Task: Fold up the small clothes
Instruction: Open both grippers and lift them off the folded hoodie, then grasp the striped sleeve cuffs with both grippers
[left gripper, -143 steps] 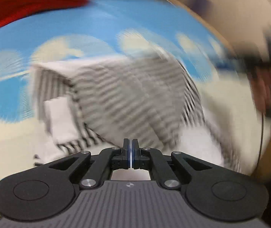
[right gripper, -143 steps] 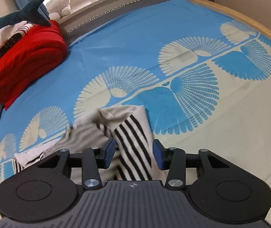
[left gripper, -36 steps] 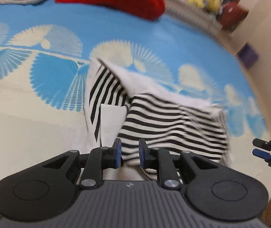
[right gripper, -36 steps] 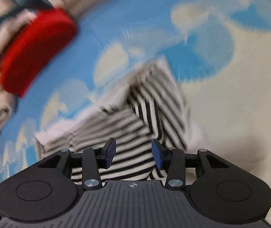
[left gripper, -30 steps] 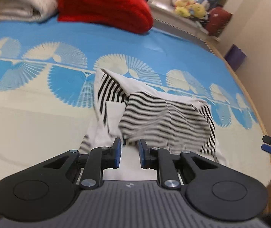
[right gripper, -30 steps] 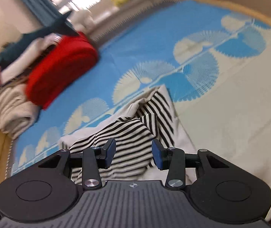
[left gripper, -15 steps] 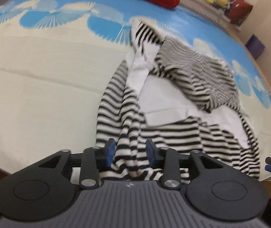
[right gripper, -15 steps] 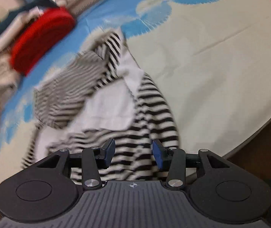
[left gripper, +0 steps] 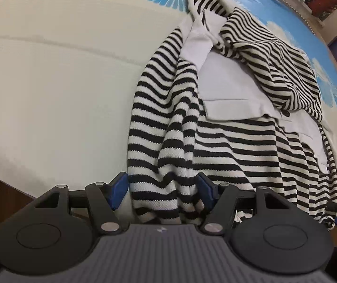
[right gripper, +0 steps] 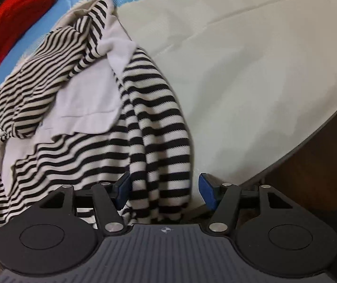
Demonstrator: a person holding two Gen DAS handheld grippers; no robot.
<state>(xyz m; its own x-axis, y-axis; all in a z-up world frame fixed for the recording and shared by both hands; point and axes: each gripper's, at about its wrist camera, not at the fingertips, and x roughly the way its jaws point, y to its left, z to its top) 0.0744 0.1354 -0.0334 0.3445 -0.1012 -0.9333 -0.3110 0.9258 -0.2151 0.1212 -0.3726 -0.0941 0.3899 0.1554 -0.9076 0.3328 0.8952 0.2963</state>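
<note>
Left gripper (left gripper: 162, 192), blue pads spread and lately widening, astride the bunched near hem of the black-and-white striped knit garment with plain white lining (left gripper: 227, 122), pads not pressing, hem loose between the fingers; garment sprawled on the cream part of the bedspread with blue fan print (left gripper: 62, 82), near edge at the front rim of the bed, far end reaching the blue band of the print, one striped flap thrown back over the white lining; right gripper (right gripper: 164, 189), pads likewise parted and lately widening, set over the other bunched corner of the same hem, left pad beside the cloth, right pad clear of it, nothing gripped; red folded knit (right gripper: 12, 21) well apart at the far side of the bed. Handling, as judged: light, soft, limp knit, no stiffness to hold a crease, liable to slump and stretch when lifted, slightly grippy against the bedspread, not fragile; best taken at the two near hem corners or at the shoulder seams, pinching through both layers so the lining travels with the outer fabric, and smoothed flat before any fold
</note>
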